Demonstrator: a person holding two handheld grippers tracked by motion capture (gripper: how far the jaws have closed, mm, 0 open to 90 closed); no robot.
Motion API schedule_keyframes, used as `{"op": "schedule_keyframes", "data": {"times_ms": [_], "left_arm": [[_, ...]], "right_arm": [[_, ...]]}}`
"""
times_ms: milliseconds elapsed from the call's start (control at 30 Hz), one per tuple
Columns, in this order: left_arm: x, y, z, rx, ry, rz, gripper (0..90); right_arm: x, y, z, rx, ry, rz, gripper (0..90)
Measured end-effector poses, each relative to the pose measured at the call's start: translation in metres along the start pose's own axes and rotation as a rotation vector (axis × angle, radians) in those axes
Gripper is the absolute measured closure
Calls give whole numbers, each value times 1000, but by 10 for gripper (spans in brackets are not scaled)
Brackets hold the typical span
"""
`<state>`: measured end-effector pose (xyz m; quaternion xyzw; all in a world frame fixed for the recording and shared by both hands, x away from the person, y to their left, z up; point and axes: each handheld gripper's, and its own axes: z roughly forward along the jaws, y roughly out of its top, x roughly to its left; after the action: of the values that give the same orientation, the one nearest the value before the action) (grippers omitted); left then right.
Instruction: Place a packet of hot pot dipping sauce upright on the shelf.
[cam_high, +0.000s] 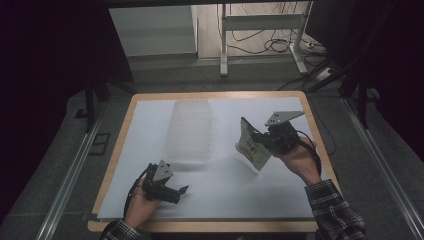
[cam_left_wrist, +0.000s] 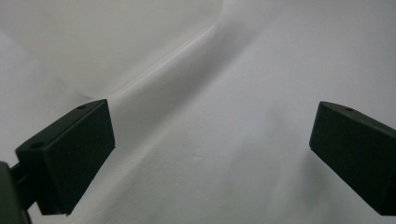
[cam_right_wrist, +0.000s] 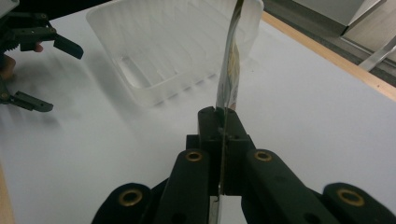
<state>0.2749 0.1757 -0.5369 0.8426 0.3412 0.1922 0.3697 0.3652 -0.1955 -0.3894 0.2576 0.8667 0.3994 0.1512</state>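
Observation:
My right gripper (cam_high: 261, 140) is shut on a flat printed packet (cam_high: 251, 146), held up off the white table sheet at the right. In the right gripper view the packet (cam_right_wrist: 229, 70) stands edge-on, rising from between the clamped jaws of the right gripper (cam_right_wrist: 223, 122). A translucent plastic tray (cam_high: 190, 129) lies in the middle of the table, to the left of the packet; it appears as the tray (cam_right_wrist: 173, 51) beyond the jaws. My left gripper (cam_high: 181, 192) rests low at the front left, open, with nothing between its jaws. The left gripper (cam_left_wrist: 212, 154) looks onto bare white sheet.
The white sheet (cam_high: 220, 190) covers a wooden-edged table (cam_high: 120, 130). Dark floor and metal rails surround it. A white frame with cables (cam_high: 260, 30) stands beyond the far edge.

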Motion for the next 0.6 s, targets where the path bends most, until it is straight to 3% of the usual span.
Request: {"op": "schedule_keyframes", "data": {"times_ms": [600], "left_arm": [[5,0,-6,-43,-3,-32,0]], "right_arm": [[-6,46,18,-21,108,-87,895]]}}
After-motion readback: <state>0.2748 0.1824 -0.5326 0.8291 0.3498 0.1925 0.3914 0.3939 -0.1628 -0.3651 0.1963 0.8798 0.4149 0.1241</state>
